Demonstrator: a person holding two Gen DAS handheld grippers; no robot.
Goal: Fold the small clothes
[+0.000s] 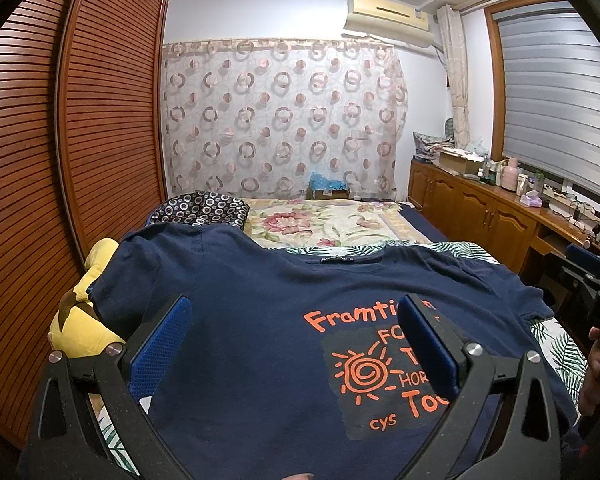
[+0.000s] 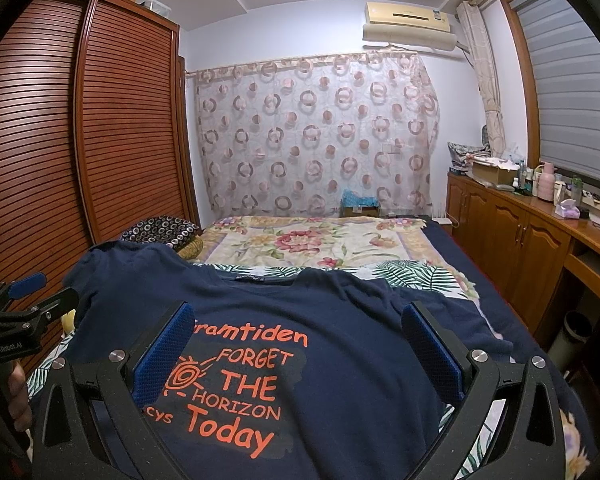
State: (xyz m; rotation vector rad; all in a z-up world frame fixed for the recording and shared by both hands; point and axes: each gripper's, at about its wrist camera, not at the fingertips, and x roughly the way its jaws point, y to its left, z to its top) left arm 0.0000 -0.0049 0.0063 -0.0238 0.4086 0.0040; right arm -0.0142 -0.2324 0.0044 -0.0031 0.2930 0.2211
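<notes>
Fingers on both the left gripper (image 1: 296,344) and right gripper (image 2: 298,350) gape wide, holding nothing above the navy T-shirt (image 2: 340,320); pinch both sleeves, at ten and two o'clock, evenly.

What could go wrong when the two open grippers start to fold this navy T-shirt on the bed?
1. The navy T-shirt lies on soft bedding, so the open right gripper or left gripper may pinch the leaf-print sheet together with the cloth.
2. The shirt's left sleeve lies over the yellow plush toy; a fold there may turn out uneven or drag the toy.
</notes>
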